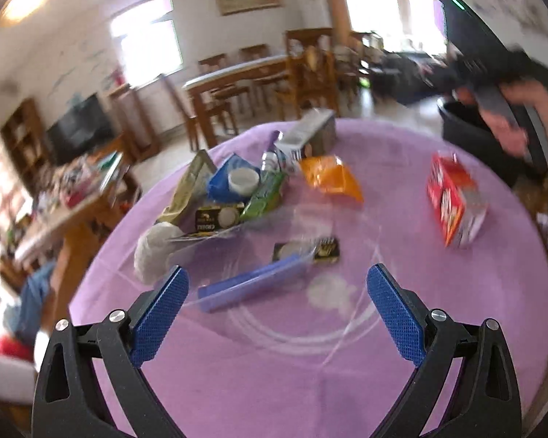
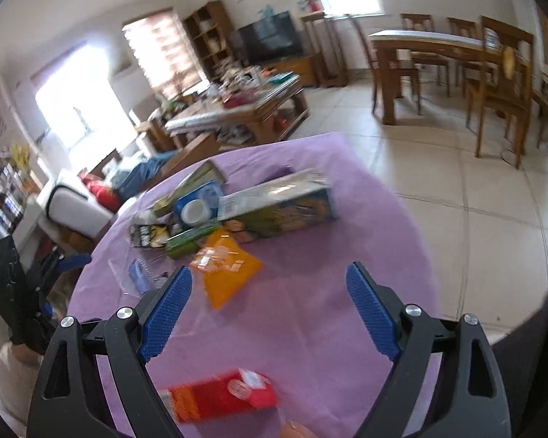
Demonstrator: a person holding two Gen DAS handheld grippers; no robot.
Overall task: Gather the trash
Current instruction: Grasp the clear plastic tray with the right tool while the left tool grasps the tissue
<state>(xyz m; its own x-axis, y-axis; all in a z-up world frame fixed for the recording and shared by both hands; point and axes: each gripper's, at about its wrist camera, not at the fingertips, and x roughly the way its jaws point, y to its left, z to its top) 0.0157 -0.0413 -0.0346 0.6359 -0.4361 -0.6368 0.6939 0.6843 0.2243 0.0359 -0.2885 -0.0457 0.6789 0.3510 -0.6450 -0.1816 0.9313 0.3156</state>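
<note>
Trash lies scattered on a round table under a purple cloth [image 1: 402, 346]. My left gripper [image 1: 277, 292] is open above the near side, nothing pressed between its pads. Just ahead of it lies a clear bag with a blue zip strip [image 1: 252, 284], beside a crumpled white paper [image 1: 153, 252] and a black packet [image 1: 307, 252]. Farther off are an orange packet [image 1: 332, 179], a red carton [image 1: 453, 204] and a long grey box [image 1: 310, 131]. My right gripper [image 2: 268, 292] is open and empty over the cloth [image 2: 310, 328], the red carton [image 2: 223, 398] below it and the orange packet [image 2: 226, 270] ahead.
A dark bin [image 1: 467, 120] stands past the table's far right edge, with a hand [image 1: 511, 135] above it. A cluttered low table [image 2: 237, 106] and wooden dining chairs [image 2: 493, 84] stand on the tiled floor beyond. A pile with a blue-lidded item [image 2: 197, 208] sits mid-table.
</note>
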